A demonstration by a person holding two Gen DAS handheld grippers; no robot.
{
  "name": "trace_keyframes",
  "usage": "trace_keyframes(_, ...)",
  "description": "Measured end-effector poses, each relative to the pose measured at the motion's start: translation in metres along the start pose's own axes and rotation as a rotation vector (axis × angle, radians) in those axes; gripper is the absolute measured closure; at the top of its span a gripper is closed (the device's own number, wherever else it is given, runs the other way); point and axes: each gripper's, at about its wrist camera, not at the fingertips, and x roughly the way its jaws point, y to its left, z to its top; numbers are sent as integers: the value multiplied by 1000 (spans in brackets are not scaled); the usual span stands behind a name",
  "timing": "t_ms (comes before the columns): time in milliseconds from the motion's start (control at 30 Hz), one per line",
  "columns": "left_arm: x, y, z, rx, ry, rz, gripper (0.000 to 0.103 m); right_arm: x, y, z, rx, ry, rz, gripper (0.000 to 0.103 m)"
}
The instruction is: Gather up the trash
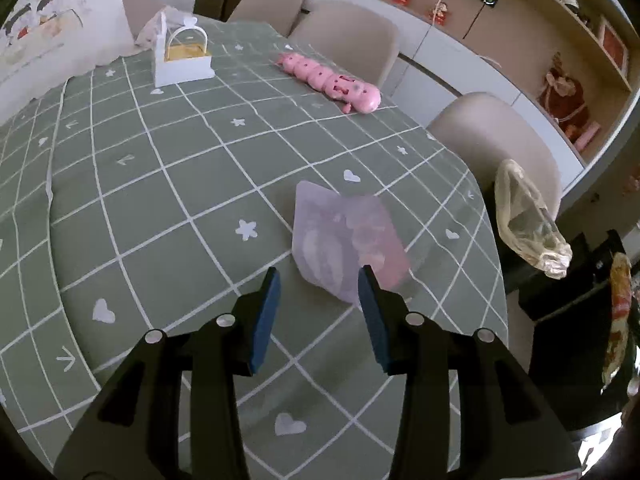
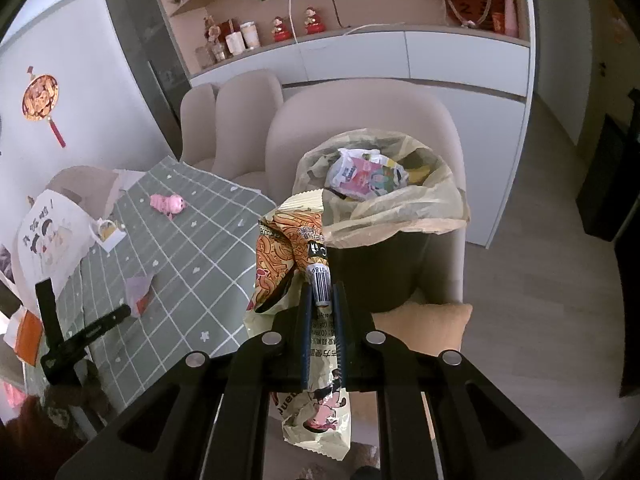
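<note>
A pale purple-and-pink wrapper point(image 1: 344, 240) lies flat on the green checked tablecloth point(image 1: 160, 200). My left gripper point(image 1: 320, 276) hovers over its near corner, open, with the blue pads apart and not pressing on it. My right gripper point(image 2: 323, 288) is shut on an orange noodle wrapper point(image 2: 288, 248) and holds it beside the rim of a dark bin point(image 2: 376, 272). The bin is lined with a yellowish bag point(image 2: 400, 216) and holds several crumpled wrappers point(image 2: 368, 176). In the right wrist view the left gripper's black fingers point(image 2: 100, 324) stand by the purple wrapper point(image 2: 138, 286).
A pink caterpillar toy point(image 1: 332, 80) and a small white basket point(image 1: 182, 60) sit farther back on the table. Beige chairs point(image 1: 348, 40) line its far side, one behind the bin point(image 2: 360, 112). An orange cushion point(image 2: 424, 320) lies by the bin's base. White cabinets point(image 2: 460, 60) stand behind.
</note>
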Motion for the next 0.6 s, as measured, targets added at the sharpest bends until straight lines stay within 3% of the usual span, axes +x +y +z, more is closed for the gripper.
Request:
trace_keyframes(67, 3, 1, 4, -26, 7, 11, 79, 0, 0, 0, 0, 0, -3, 92)
trace_keyframes(133, 8, 0, 8, -32, 20, 46, 99, 0, -1, 1, 6, -3, -5, 92)
trace_keyframes(300, 3, -10, 15, 3, 18, 28, 103, -1, -1, 4, 0, -15, -11, 92)
trace_keyframes(600, -47, -65, 78, 72, -117, -83, 103, 0, -12, 39, 10, -86, 17, 92)
